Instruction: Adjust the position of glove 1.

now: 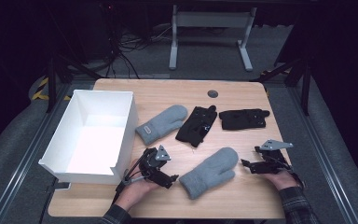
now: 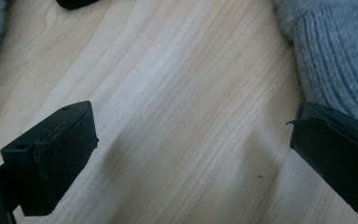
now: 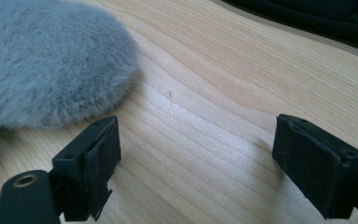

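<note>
Nearby, on the pale wood-grain table (image 1: 242, 98), a fuzzy grey mitten (image 1: 209, 171) with a ribbed cuff lies between the left gripper (image 1: 173, 179) and right gripper (image 1: 245, 164), both gaping wide and holding nothing. Its twin (image 1: 161, 123) lies beside the white box (image 1: 127, 128), near two black gloves (image 1: 196, 124).

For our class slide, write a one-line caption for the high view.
Two open hand-held grippers, left gripper and right gripper, flank the near grey mitten beside a white box.
</note>
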`<state>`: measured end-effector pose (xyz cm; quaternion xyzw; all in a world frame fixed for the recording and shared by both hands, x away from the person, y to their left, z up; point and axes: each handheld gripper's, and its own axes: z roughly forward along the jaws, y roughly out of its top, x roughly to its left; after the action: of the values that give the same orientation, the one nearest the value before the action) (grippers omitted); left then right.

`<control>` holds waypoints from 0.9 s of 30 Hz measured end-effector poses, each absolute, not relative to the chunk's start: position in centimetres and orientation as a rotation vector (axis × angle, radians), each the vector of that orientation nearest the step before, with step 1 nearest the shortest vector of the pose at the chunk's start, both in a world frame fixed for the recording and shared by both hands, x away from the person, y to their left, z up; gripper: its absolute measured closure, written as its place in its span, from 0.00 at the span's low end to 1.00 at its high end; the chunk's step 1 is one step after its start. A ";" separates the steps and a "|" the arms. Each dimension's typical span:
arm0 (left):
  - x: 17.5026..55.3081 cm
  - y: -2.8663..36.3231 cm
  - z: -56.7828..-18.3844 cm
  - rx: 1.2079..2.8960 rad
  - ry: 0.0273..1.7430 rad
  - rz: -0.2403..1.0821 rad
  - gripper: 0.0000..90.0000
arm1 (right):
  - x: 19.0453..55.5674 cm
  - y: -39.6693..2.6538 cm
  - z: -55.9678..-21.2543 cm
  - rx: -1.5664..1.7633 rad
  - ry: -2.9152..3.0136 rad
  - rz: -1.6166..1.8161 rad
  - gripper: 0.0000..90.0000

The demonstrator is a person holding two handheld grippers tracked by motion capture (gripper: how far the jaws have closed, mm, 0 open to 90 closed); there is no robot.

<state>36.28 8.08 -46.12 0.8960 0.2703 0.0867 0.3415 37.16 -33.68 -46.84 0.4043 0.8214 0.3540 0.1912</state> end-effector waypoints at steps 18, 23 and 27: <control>39.0 7.8 -43.3 2.266 0.794 0.281 0.09 | 37.2 -33.7 -46.8 1.136 2.306 0.993 0.17; 40.0 7.0 -42.4 2.229 0.796 0.314 0.14 | 37.2 -33.7 -46.8 1.137 2.305 0.993 0.17; 41.1 6.6 -42.0 2.231 0.809 0.343 0.16 | 37.2 -33.7 -46.8 1.137 2.306 0.994 0.17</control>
<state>41.12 6.55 -41.99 0.8669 0.3141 0.1332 0.3634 37.16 -33.68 -46.85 0.4049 0.8211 0.3538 0.1916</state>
